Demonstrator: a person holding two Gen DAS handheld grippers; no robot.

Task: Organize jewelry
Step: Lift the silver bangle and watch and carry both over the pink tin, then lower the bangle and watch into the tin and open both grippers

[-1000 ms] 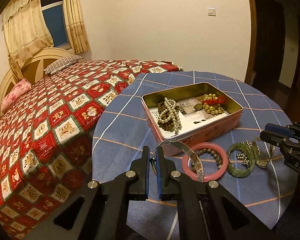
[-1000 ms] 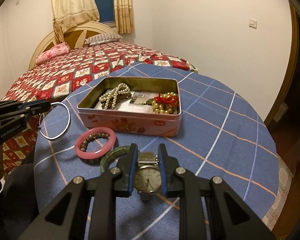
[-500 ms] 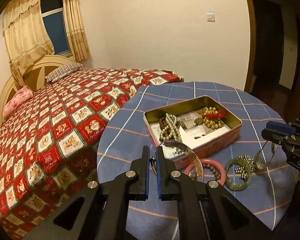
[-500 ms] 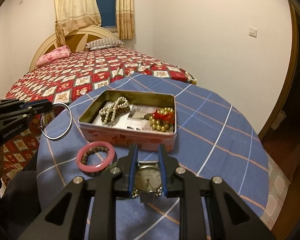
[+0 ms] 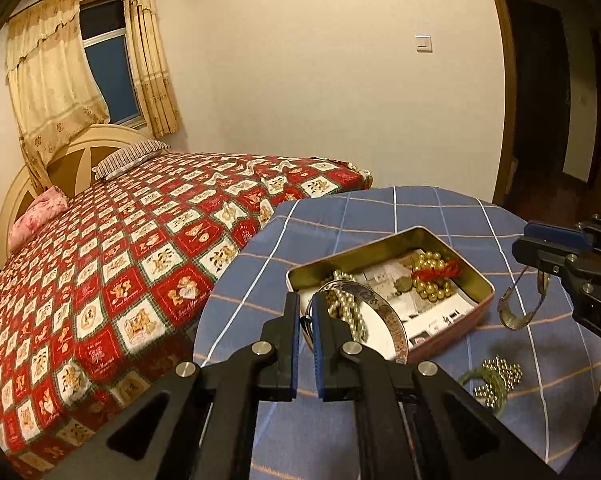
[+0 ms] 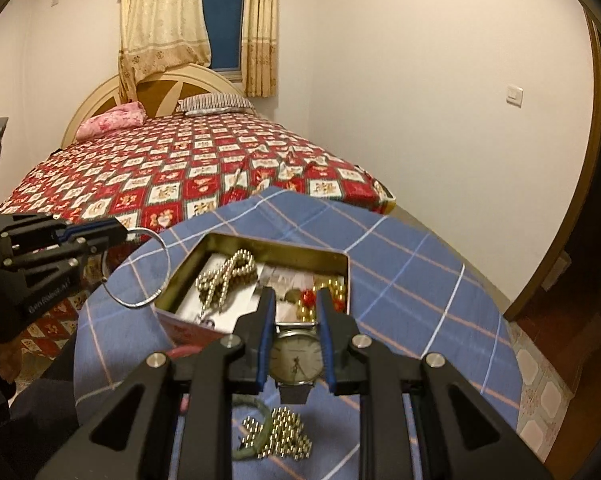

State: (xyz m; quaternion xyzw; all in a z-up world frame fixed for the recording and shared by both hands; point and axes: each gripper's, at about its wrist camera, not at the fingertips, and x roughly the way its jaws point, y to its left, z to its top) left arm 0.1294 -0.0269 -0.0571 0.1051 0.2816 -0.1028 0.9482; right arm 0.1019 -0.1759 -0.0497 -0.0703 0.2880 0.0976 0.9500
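Overhead, left fingers (image 5: 307,312) clench a thin silver bangle (image 5: 384,312), right fingers (image 6: 295,320) a round cream-dialed watch (image 6: 296,358).

Warm yellowish indoor light, src overhead, not in my view. Window (image 5: 108,76) dark blue, adds no light. Wall (image 5: 300,80) evenly lit, no glare. Doorway (image 5: 548,100) right of left gripper (image 5: 307,312) near black. Strong fisheye: black vignette at corners, door frame bowed. Tin (image 6: 260,276) ahead of right gripper (image 6: 294,320) slightly soft w/ blur; bangle (image 5: 380,312) shows small highlights. Shadows soft, weak.
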